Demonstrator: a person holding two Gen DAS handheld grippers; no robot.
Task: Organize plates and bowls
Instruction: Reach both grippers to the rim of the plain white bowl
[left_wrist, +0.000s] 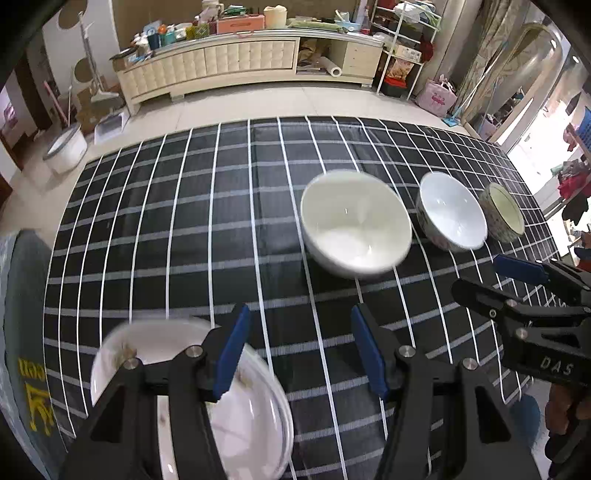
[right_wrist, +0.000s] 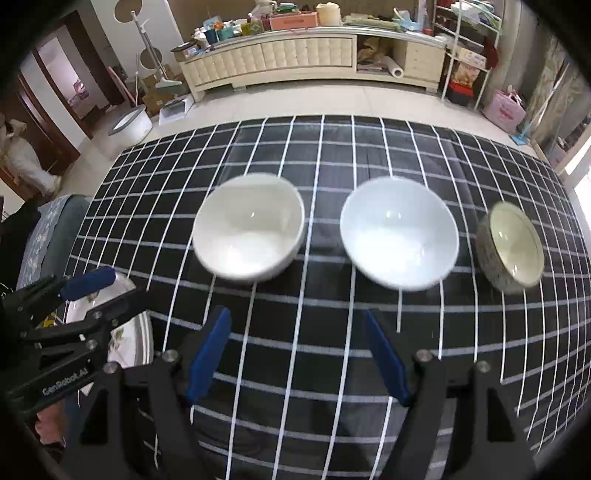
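Now three bowls (right_wrist: 399, 236) beside stacked plates (left_wrist: 255, 424).

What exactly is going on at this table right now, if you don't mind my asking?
A person is sorting dishes on a checked tablecloth with handheld tongs in each hand. Both the left tongs and right tongs are open and hold nothing. Three bowls stand apart in a row: a white bowl, a pale blue bowl and a small speckled bowl. Stacked plates sit at the near left, under the left tongs.
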